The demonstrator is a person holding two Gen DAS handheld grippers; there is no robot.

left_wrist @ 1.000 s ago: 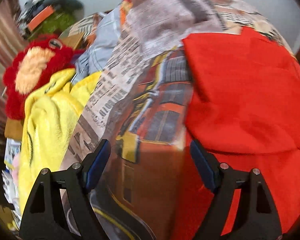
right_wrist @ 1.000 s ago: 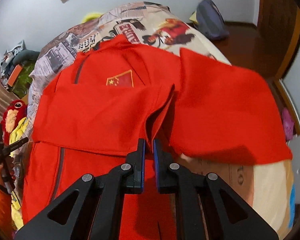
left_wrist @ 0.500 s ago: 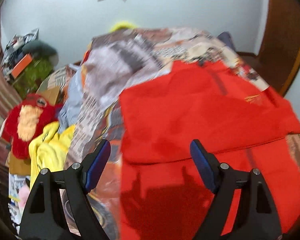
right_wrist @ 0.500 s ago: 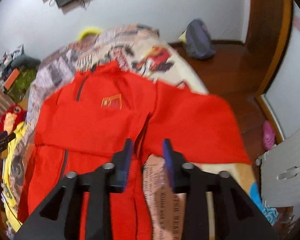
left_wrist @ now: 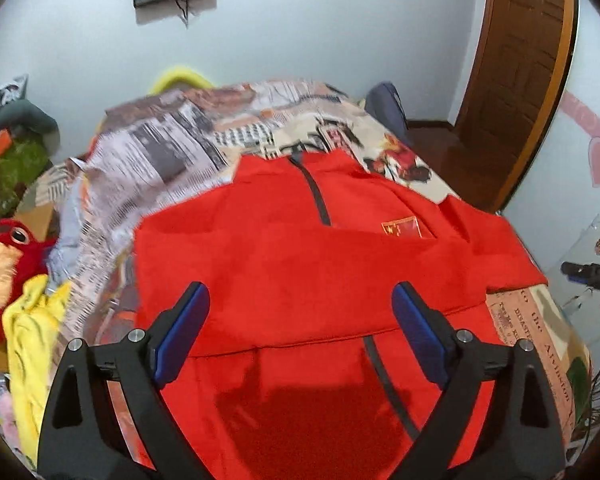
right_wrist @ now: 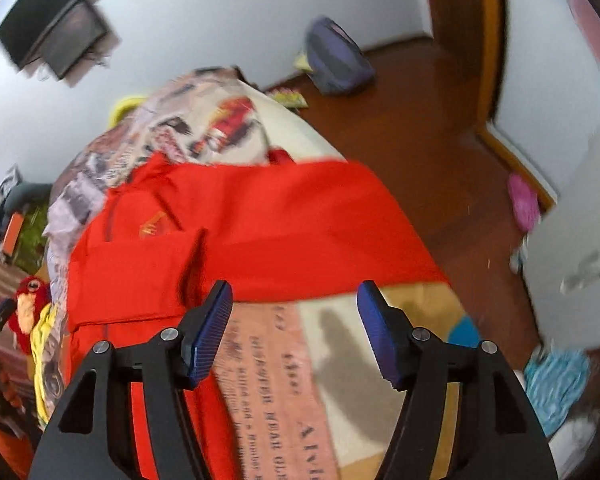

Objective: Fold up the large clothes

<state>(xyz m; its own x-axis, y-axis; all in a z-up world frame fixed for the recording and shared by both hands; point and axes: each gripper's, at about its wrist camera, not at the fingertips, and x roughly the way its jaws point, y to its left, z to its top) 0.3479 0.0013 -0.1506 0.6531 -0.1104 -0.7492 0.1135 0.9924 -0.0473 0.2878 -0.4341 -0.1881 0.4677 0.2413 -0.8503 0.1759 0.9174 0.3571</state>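
Released sleeve rests on red jacket point(right_wrist: 260, 216); right hand-held gripper point(right_wrist: 294, 330) opening — empty, above.

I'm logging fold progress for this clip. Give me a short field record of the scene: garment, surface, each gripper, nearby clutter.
garment: red jacket, lying front up on the bed, dark zipper visible, both sleeves folded across the chest
surface: bed cover with a newspaper-style print
left gripper: above the jacket, jaws opening, nothing between them
right gripper: over the bed edge, jaws opening, nothing between them
clutter: red plush toy and yellow cloth beside the bed
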